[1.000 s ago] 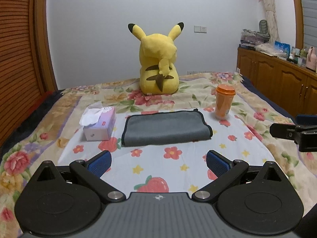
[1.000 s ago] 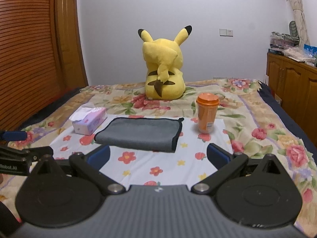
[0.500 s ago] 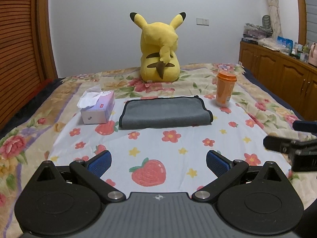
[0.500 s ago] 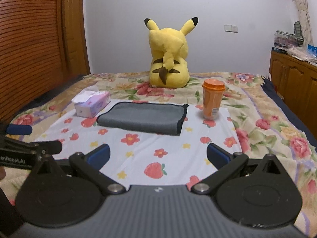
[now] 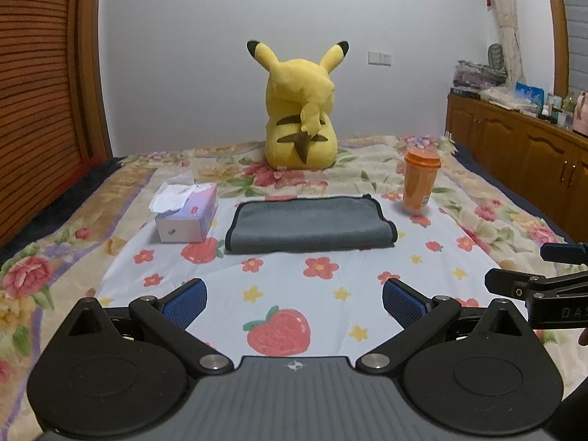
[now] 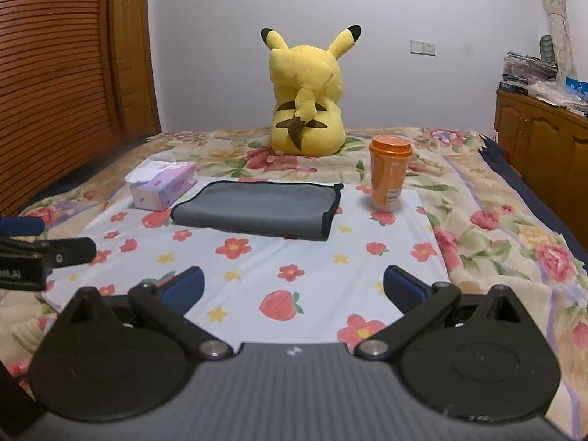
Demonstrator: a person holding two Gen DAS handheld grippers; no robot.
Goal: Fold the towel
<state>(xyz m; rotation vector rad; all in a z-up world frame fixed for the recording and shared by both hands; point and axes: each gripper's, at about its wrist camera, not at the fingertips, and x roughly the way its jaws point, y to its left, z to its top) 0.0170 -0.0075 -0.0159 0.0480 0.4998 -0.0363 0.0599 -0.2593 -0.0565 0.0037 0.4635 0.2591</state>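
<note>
A grey towel [image 5: 310, 226] with dark edging lies folded flat on a white, flower-and-strawberry-printed sheet [image 5: 286, 286] spread over a floral bedspread [image 5: 55, 250], toward the middle of the bed. A tissue box [image 5: 187, 213] sits just beside the towel's left end — a white tissue puffs out of its top. Near the towel's right end, apart from it, an orange lidded cup [image 5: 419, 180] stands upright. Beyond them, toward the far edge of the bed, a yellow Pikachu plush [image 5: 301, 110] sits with its back to the cameras.

The left gripper [image 5: 294, 299] hangs over the near part of the sheet, its blue-padded jaws wide apart and holding nothing. The right gripper [image 6: 292, 286] is likewise over the near part of the bed, jaws spread and bare — well short of the towel. Each gripper shows at the edge of the other's view.

A slatted wooden door [image 6: 55, 73] fills the left side of the room, and a wooden cabinet [image 5: 522, 147] piled with clutter runs along the right wall.
</note>
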